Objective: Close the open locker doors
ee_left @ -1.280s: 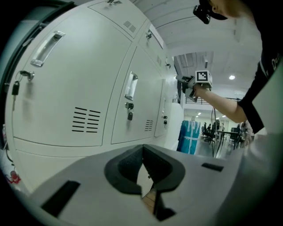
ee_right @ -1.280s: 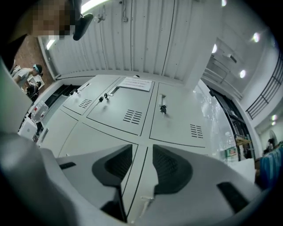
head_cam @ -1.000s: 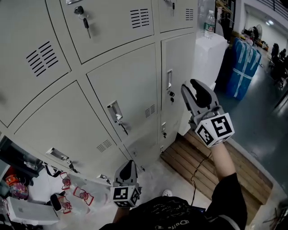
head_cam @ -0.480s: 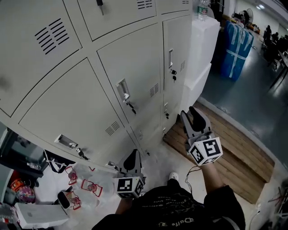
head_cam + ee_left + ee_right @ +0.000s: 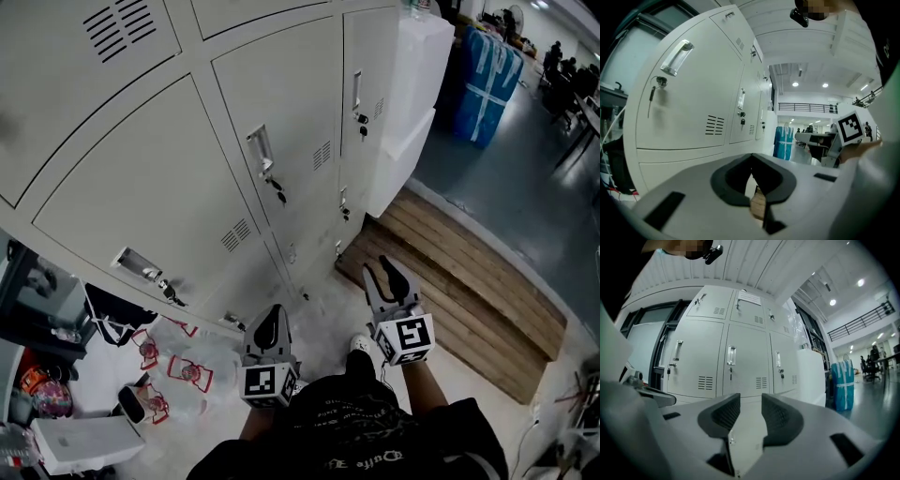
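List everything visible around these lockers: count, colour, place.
locker bank: one, pale grey, upper left; keys hang in some locks
blocks: two stacked, white, right of the lockers
wrapped bundle: one, blue, beyond the blocks
wooden pallet: one, brown, floor at right
plastic bags: a few, clear with red print, floor lower left
flat box: one, white, bottom left
shoe: one, white, between the grippers
left gripper: grey, jaws together, low centre
right gripper: grey, jaws apart, empty, by the pallet

Pale print on black shirt [image 5: 361, 462], illegible. Square code markers on left gripper [image 5: 272, 315], right gripper [image 5: 380, 268] cubes.
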Available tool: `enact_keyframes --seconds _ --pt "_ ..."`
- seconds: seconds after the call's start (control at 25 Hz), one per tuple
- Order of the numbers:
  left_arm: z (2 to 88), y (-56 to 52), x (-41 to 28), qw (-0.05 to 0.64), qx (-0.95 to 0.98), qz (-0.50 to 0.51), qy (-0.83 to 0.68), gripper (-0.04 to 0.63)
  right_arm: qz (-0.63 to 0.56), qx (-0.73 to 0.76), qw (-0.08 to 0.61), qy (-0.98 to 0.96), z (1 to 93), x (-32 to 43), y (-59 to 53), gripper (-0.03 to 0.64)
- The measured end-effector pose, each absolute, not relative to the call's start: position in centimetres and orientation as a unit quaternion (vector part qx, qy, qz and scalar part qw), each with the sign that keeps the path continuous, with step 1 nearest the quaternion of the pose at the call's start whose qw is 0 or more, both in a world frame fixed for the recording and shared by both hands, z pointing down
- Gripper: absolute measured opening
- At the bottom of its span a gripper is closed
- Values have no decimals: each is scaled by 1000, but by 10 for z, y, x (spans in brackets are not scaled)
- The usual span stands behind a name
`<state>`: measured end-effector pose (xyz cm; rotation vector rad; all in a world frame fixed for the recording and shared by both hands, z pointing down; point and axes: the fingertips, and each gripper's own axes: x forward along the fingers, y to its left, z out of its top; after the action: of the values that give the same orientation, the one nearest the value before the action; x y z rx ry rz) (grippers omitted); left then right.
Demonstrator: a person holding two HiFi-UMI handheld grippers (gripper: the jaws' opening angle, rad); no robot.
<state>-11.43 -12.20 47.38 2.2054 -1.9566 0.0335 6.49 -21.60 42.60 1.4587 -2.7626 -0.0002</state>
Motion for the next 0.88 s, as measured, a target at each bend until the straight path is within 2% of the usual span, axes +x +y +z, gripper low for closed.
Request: enact_keyframes --seconds 0.36,0.56,0.72,0.88 --pt "487 -104 -127 102 747 27 -657 8 22 480 22 -877 446 52 -190 129" --pt "485 -105 -126 101 749 23 -654 8 8 472 31 -881 449 40 -184 36" --pt "484 -108 -125 94 753 22 -651 8 28 471 23 -881 452 39 -183 6" --pt "483 -112 -124 91 752 17 -652 8 28 468 16 -883 451 39 -184 5"
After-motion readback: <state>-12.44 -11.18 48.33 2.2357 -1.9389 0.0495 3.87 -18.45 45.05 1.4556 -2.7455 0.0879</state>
